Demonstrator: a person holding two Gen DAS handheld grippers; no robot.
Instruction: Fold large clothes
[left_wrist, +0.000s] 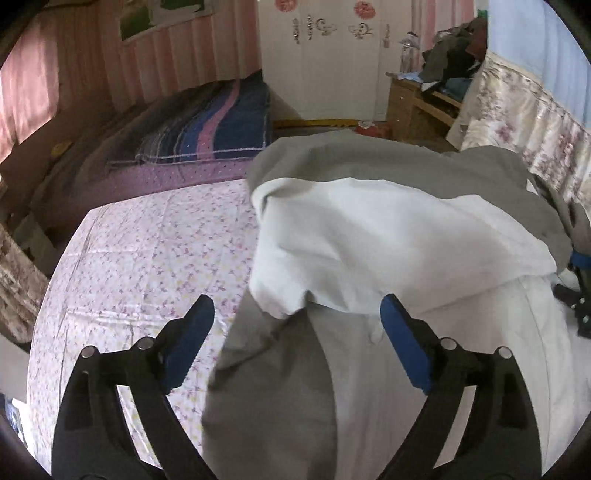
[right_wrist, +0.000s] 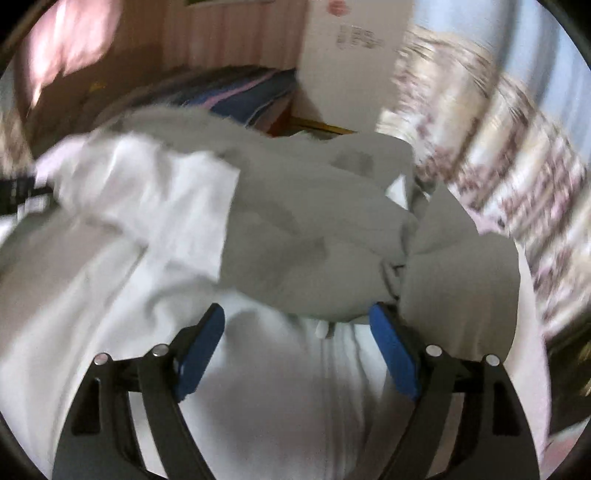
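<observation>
**Both jaws free over a half-folded jacket**

The bed, under its floral sheet, serves as the folding surface, leaving room to the left of the garment. On it lies the grey-and-white jacket, spread lengthwise, with one white panel thrown back over the body (probably a side or sleeve brought inward to narrow the shape before the next fold). Grey cloth bunches at the far end, not yet smoothed.

The left gripper hovers just above the folded edge, jaws wide apart and holding nothing, placed, I judge, to pinch that edge. The right gripper hangs over the jacket's middle seam, its jaws likewise spread and empty; that view is smeared, so finer detail is lost. A small white toggle lies between its fingertips.
</observation>
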